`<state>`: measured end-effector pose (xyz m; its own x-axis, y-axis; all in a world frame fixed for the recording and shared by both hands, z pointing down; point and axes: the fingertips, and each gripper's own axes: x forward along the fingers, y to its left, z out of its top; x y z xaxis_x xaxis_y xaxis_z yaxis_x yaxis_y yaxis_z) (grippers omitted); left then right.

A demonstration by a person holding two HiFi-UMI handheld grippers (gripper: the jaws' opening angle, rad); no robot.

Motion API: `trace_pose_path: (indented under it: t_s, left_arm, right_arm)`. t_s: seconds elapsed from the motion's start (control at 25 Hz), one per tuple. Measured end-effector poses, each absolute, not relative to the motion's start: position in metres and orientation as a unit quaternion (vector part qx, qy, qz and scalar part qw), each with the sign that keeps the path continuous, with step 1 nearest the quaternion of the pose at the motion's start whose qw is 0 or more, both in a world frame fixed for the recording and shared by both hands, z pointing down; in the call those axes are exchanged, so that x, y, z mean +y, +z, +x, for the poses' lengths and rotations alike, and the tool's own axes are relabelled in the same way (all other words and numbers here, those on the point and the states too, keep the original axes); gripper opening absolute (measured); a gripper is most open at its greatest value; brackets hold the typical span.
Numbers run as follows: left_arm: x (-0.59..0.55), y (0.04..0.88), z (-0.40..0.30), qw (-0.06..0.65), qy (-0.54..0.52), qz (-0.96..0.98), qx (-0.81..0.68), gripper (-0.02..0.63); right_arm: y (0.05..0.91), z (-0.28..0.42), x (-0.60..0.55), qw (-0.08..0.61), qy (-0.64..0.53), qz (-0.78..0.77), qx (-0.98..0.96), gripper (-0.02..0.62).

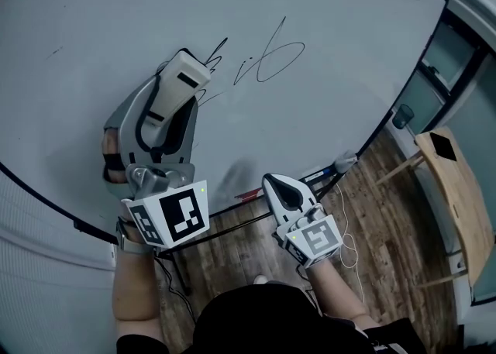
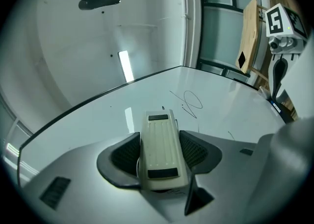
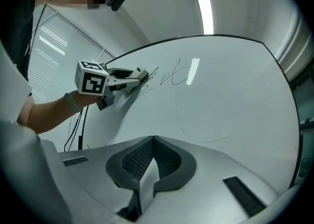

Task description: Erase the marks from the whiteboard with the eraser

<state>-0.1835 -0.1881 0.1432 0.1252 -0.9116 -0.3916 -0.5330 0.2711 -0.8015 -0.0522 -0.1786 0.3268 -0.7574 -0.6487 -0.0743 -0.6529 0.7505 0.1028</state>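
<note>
On the left, my left gripper (image 1: pixel 169 112) has its jaws closed on the sides of the cream eraser (image 2: pixel 159 149), which stands out in front of them. My left arm (image 1: pixel 136 290) is stretched up and forward. The eraser's far end is at the left end of the black marks (image 1: pixel 271 58) on the whiteboard (image 1: pixel 349 50), and it seems to touch the board there. I judge that the wiping is only starting, because the loop and the strokes to the right are whole. The next move calls for a sweep to the right with the eraser flat on the board. On the right, my right gripper (image 3: pixel 153 157) hangs low near the board's near edge, with its jaws together and nothing between them.
</note>
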Motion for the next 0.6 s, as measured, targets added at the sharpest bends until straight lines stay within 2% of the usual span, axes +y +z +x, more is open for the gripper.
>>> trace_pose_path:
  t_s: [0.6]
  left_arm:
    - [-0.185, 0.285, -0.203, 0.421, -0.249, -0.568, 0.662, 0.266]
  right_arm:
    - [0.370, -0.075, -0.164, -0.015, 0.048, -0.289, 0.956, 0.026]
